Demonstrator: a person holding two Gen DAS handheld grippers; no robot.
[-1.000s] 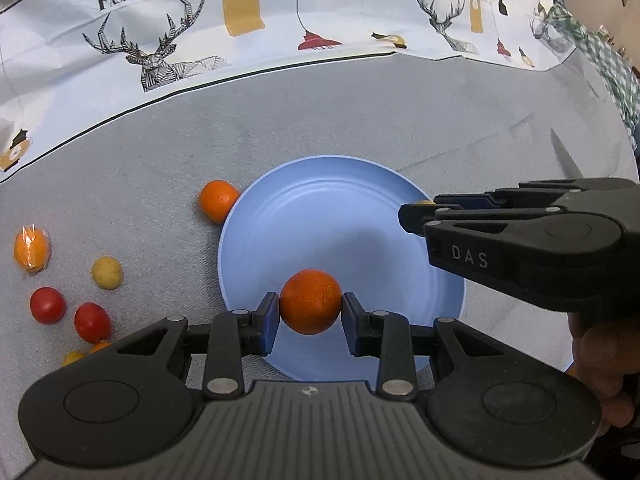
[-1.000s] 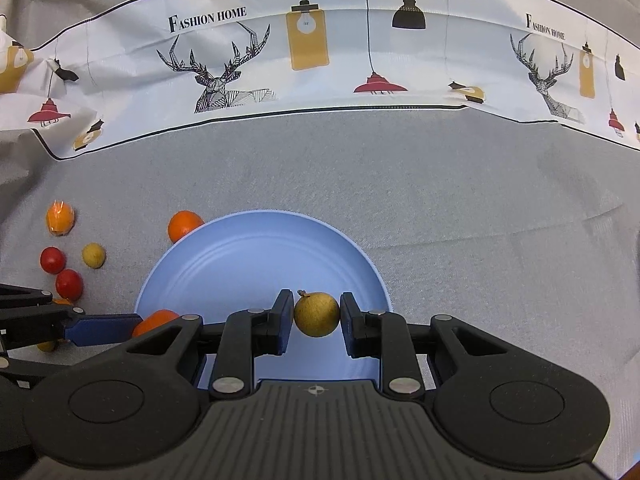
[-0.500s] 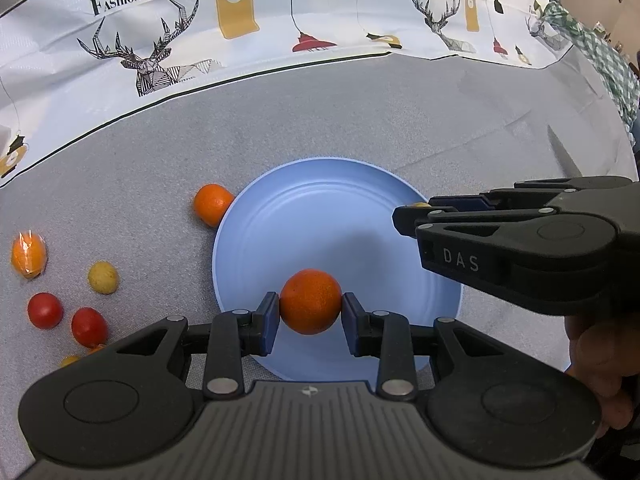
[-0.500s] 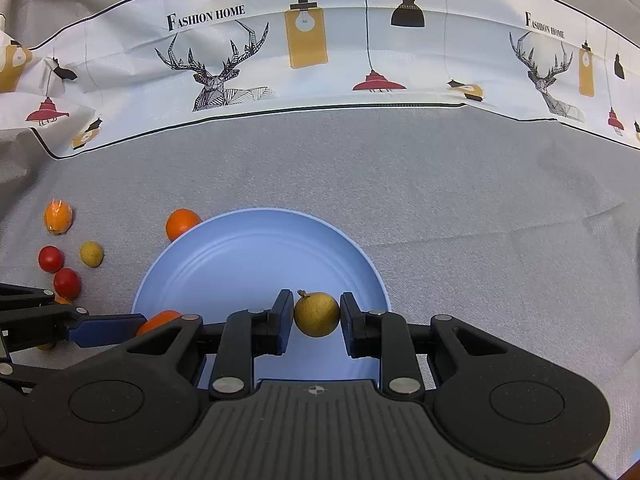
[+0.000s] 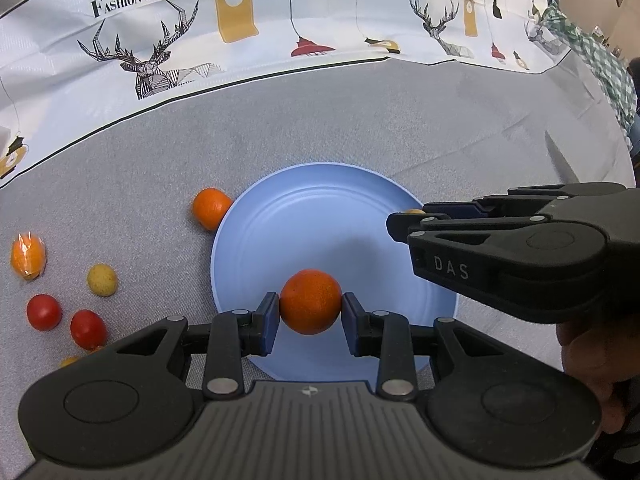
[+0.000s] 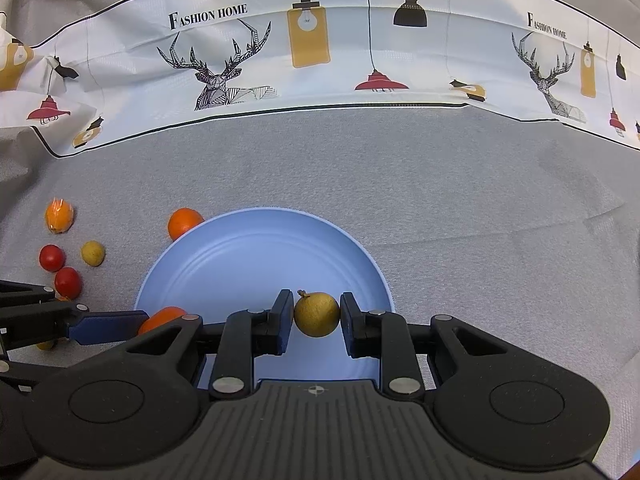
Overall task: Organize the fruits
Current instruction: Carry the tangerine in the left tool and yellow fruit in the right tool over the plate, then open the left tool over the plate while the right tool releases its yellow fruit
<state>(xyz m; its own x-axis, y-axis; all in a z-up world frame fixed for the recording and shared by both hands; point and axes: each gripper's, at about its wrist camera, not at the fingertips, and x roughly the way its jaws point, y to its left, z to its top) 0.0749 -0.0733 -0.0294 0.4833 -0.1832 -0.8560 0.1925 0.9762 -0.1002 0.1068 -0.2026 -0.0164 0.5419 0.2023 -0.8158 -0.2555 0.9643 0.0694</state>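
My left gripper (image 5: 311, 308) is shut on an orange (image 5: 311, 301), held over the near part of the blue plate (image 5: 320, 216). My right gripper (image 6: 316, 316) is shut on a small brownish-yellow fruit (image 6: 317, 314) with a short stem, over the near right part of the same blue plate (image 6: 256, 252). In the left wrist view the right gripper's body crosses from the right, with the yellow fruit (image 5: 414, 211) barely showing at its tip. In the right wrist view the left gripper's blue finger (image 6: 106, 322) and its orange (image 6: 160, 318) show at lower left.
Left of the plate on the grey cloth lie an orange (image 5: 211, 214), a wrapped orange fruit (image 5: 28, 256), a small yellow fruit (image 5: 103, 279) and two red tomatoes (image 5: 44, 312) (image 5: 88, 328). A printed white cloth (image 6: 320, 52) runs along the back. A hand (image 5: 592, 364) holds the right gripper.
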